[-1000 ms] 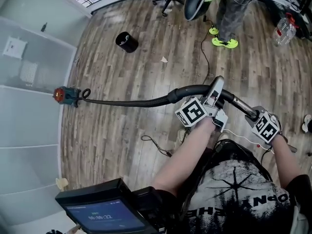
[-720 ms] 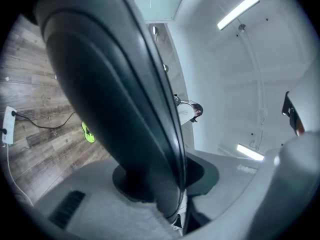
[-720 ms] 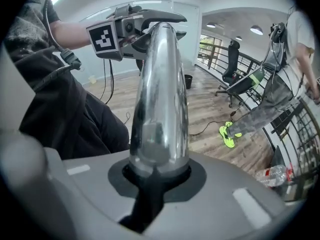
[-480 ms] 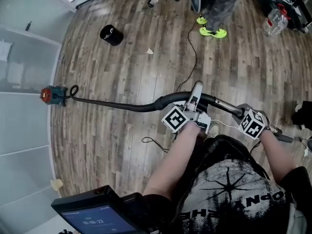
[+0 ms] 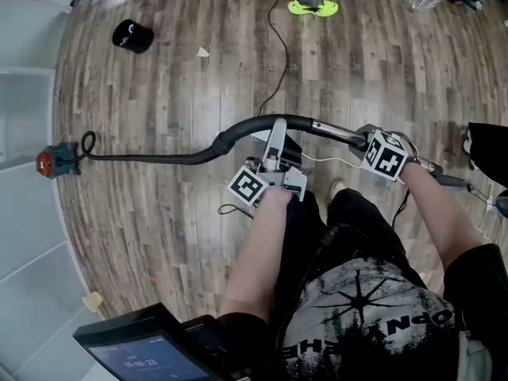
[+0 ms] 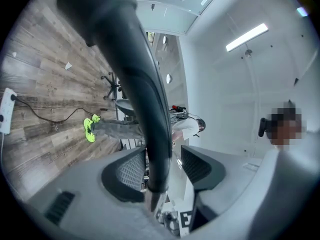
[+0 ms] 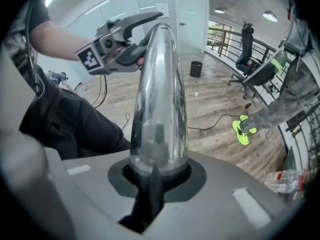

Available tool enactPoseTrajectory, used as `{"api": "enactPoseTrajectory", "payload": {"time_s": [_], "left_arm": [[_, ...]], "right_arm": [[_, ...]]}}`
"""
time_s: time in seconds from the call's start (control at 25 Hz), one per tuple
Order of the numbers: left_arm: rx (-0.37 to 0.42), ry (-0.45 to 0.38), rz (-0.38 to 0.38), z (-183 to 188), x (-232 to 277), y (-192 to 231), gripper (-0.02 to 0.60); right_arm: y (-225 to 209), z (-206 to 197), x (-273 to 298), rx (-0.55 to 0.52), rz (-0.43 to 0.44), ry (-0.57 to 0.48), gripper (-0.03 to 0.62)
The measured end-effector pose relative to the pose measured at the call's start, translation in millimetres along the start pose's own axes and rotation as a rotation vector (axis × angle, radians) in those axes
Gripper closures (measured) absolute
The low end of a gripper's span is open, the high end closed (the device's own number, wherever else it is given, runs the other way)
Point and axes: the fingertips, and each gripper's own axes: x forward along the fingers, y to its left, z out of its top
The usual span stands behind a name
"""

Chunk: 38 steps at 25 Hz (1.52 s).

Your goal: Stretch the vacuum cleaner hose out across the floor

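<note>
A black vacuum hose (image 5: 159, 159) runs across the wooden floor from a small teal and red vacuum cleaner (image 5: 55, 162) at the left wall to a chrome tube (image 5: 337, 132) in front of me. My left gripper (image 5: 277, 131) straddles the hose's thick black end (image 6: 145, 94). Its jaws have just been opening, and a gap shows beside the hose on one side. Further right, my right gripper (image 5: 363, 138) is shut on the chrome tube (image 7: 160, 99), which rises straight out of its jaws. The left gripper (image 7: 115, 44) also shows in the right gripper view.
A black round bin (image 5: 132, 36) stands at the far left, with a white scrap (image 5: 203, 52) nearby. A person in neon shoes (image 5: 311, 6) stands at the top, and a dark cable (image 5: 274, 46) trails from there. A screen device (image 5: 143, 354) sits bottom left.
Both grippers have come down with the hose end and tube. The left jaws have opened off the hose. The hose now lies flatter along the floor.
</note>
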Motion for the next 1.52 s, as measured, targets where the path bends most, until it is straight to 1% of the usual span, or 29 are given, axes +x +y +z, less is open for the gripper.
{"api": "enactPoseTrajectory", "payload": {"time_s": [0.08,0.16,0.24,0.32,0.4,0.52,0.64,0.72,0.8,0.88,1.0,1.12,1.24,1.32,1.4,1.52], "left_arm": [[-0.006,0.006,0.031,-16.4,-14.9,13.2,0.365],[-0.007,0.02,0.054,-36.0,-29.1,23.3,0.365],[0.001,0.045,0.051,-52.6,-33.6,31.6,0.368],[0.041,0.082,0.037,-62.2,-35.0,40.0,0.374],[0.088,0.108,0.015,-63.8,-41.3,48.9,0.38],[0.131,0.094,-0.024,-48.8,-51.0,70.1,0.403],[0.207,0.097,-0.055,-29.1,-57.9,94.7,0.407],[0.258,0.085,-0.071,-12.9,-63.0,115.1,0.408],[0.294,0.042,-0.091,7.4,-71.0,135.0,0.416],[0.33,-0.006,-0.128,29.0,-80.0,151.3,0.423],[0.422,-0.072,-0.163,67.4,-95.0,165.1,0.423],[0.488,-0.168,-0.161,99.4,-114.1,167.8,0.428],[0.52,-0.237,-0.132,109.6,-136.2,169.7,0.433],[0.544,-0.249,-0.095,105.7,-145.6,172.6,0.436],[0.576,-0.237,-0.063,95.8,-149.6,175.3,0.445],[0.618,-0.216,-0.026,84.5,-150.3,181.8,0.507]], "right_arm": [[-11.0,-11.6,15.1,0.037,0.029,0.0,0.534],[-19.6,-29.4,35.1,0.043,0.055,0.008,0.534],[-31.7,-50.5,56.0,0.033,0.066,0.031,0.534],[-41.8,-71.0,80.2,0.037,0.08,0.065,0.534],[-44.0,-90.0,109.7,0.063,0.102,0.093,0.534],[-49.2,-111.5,160.3,0.119,0.126,0.113,0.534],[-53.9,-124.6,217.6,0.168,0.146,0.116,0.534],[-59.0,-130.0,260.4,0.172,0.157,0.116,0.534],[-62.7,-138.6,307.6,0.162,0.178,0.12,0.534],[-71.7,-154.2,355.3,0.146,0.194,0.135,0.534],[-88.1,-178.9,424.3,0.12,0.221,0.156,0.534],[-96.8,-208.4,479.3,0.068,0.244,0.2,0.539],[-98.7,-234.4,517.5,0.043,0.266,0.206,0.537],[-97.2,-248.9,535.6,0.061,0.273,0.206,0.537],[-96.5,-263.3,547.7,0.087,0.267,0.216,0.537],[-99.5,-274.4,560.3,0.121,0.243,0.215,0.539]]}}
